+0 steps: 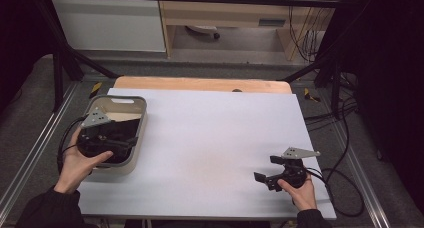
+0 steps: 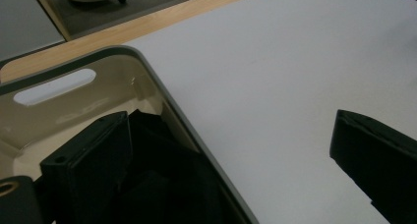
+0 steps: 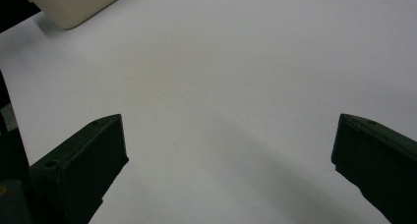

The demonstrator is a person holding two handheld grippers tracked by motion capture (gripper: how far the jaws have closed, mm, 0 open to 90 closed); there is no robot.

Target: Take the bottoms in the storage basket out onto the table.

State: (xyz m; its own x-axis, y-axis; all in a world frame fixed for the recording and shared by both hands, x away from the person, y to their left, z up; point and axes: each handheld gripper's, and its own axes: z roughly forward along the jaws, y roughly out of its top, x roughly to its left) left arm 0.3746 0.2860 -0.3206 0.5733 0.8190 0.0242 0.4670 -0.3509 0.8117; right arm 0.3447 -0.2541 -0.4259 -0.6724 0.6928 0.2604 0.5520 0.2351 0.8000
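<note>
Left gripper (image 1: 112,138) sits over the beige bin (image 1: 141,119), jaws spread wide, nothing between them; in the left gripper view one jaw hangs inside the bin above a dark black item (image 2: 167,180), the other jaw outside over the white table cover (image 2: 275,86), bin rim running between them. What the black item is cannot be told. Bin handle slot (image 2: 54,86) lies ahead of the inner jaw. Right gripper (image 1: 267,170) is well apart, low over the bare cover, jaws wide open and empty, bin corner (image 3: 74,8) far ahead to its left.
</note>
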